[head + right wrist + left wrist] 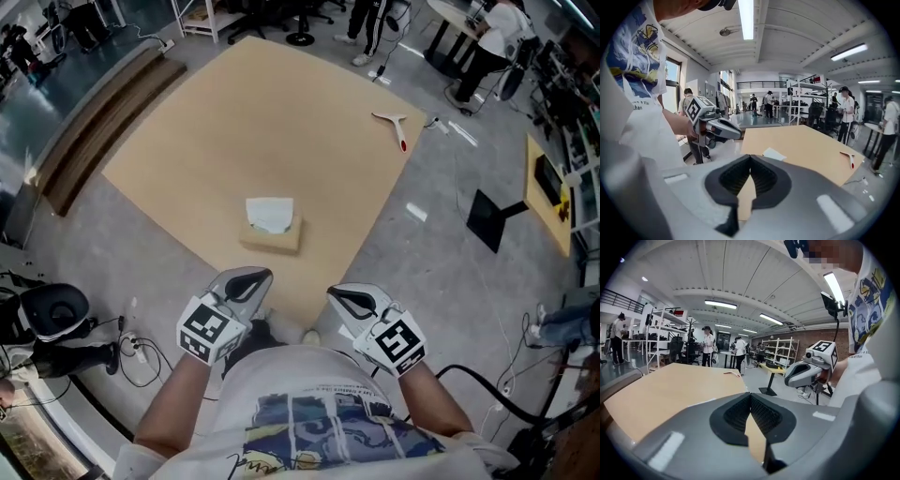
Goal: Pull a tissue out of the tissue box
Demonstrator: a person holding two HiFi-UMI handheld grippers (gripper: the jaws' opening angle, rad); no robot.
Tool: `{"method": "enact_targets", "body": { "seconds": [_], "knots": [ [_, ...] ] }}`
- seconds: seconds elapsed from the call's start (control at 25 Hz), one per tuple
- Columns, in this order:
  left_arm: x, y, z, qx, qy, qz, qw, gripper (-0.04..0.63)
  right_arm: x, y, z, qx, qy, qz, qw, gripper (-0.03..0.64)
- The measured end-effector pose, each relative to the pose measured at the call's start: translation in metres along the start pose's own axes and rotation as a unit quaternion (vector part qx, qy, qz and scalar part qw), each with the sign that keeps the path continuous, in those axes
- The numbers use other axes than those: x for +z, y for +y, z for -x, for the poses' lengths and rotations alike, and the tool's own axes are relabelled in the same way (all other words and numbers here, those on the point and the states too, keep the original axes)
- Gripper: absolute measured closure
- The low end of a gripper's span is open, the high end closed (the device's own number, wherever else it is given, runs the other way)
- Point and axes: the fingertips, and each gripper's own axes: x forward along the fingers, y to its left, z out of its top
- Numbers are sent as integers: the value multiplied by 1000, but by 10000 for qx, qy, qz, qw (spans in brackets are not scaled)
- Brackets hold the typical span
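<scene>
A tan tissue box [272,234] sits near the front corner of the brown tabletop [234,131], with a white tissue [270,213] sticking up out of its top. My left gripper [258,277] hangs just short of the table's near edge, a little left of the box, its jaws shut and empty. My right gripper [339,296] is off the table's front right edge, its jaws shut with nothing between them. In the right gripper view the white tissue [774,153] shows beyond the jaw tips [750,157]. The box is hidden in the left gripper view.
A white T-shaped tool with a red handle [394,127] lies at the table's far right corner. A black chair [52,314] and cables stand on the floor to my left. Desks, shelves and several people are around the room's edges.
</scene>
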Motion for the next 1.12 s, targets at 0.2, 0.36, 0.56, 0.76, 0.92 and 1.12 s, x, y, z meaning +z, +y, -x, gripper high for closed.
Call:
{"method": "enact_targets", "body": {
  "seconds": [0.2,0.36,0.56,0.76,0.92,1.12],
  "knots": [
    [2,69,-13,-158,112,-14,9998,579,17,-18,-32,-392,45,-144,9991,614],
    [1,114,-26,-355,232,168,9990,544,28,-27,-51,-704,88,-308,9970,614],
    [-13,165,-51,-724,524,404,9952,481,34,-32,-74,-1111,176,-462,9926,614],
    [-35,190,-84,-1220,1070,175,9866,435,34,-33,-72,-1767,239,-798,9807,614],
    [-51,199,-109,-1503,1392,51,9788,398,27,-35,-65,-2091,272,-992,9725,614],
    [-68,203,-142,-2004,1727,131,9643,347,14,-25,-56,-2507,445,-1325,9579,614]
  ]
}}
